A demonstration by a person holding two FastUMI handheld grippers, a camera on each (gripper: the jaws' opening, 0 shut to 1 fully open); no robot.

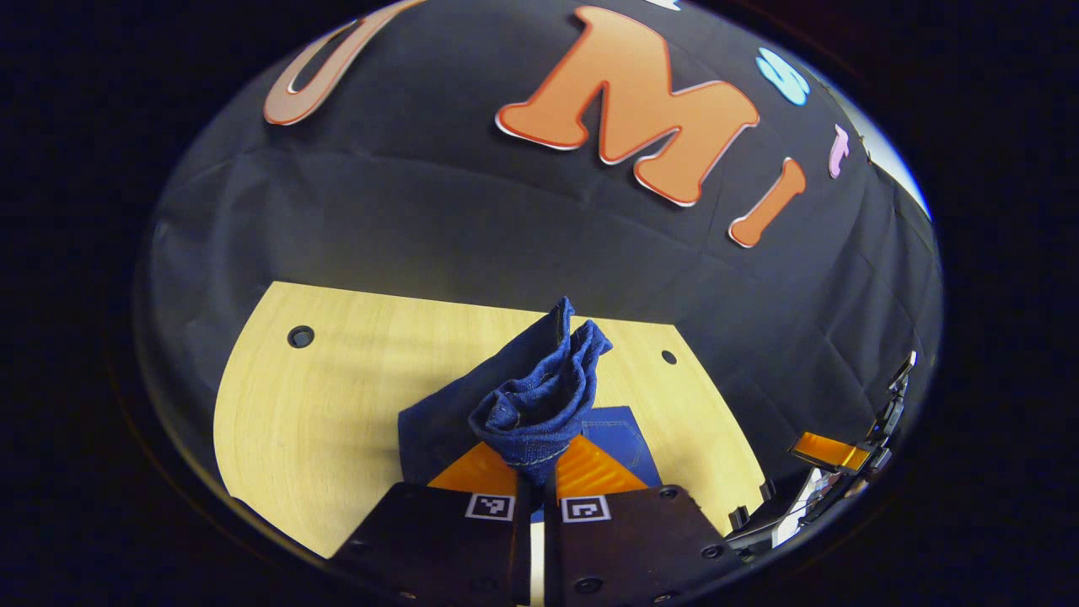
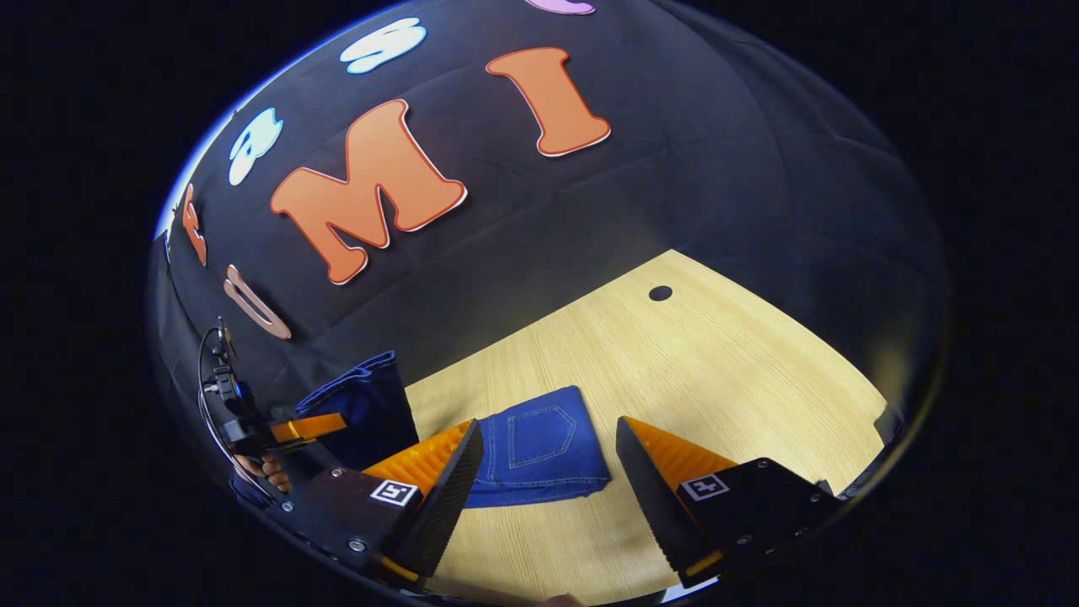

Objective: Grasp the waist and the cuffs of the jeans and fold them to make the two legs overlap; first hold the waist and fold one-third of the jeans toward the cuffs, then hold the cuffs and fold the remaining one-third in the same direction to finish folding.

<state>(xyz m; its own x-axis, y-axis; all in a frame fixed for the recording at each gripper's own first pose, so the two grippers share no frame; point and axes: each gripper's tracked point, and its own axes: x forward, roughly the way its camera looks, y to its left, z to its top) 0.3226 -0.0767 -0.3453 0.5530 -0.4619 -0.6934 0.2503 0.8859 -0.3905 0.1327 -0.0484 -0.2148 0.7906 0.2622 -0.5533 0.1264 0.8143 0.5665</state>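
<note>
Denim bunches up between the closed fingers of the left gripper (image 1: 531, 489), which pinch a gathered end of the jeans (image 1: 539, 405) and hold it raised off the bench (image 1: 320, 405); I cannot tell whether that end is cuffs or waist. From that pinch the cloth runs down to the part lying flat on the bench, pocket side up, which in the right gripper view sits just ahead of the right gripper (image 2: 548, 472) and between its wide-open, empty fingers. My judgement is that the lifted end has to travel along the jeans' long axis over the flat part, and the left gripper already holds it, while the right is nearer the flat edge to steady it.
</note>
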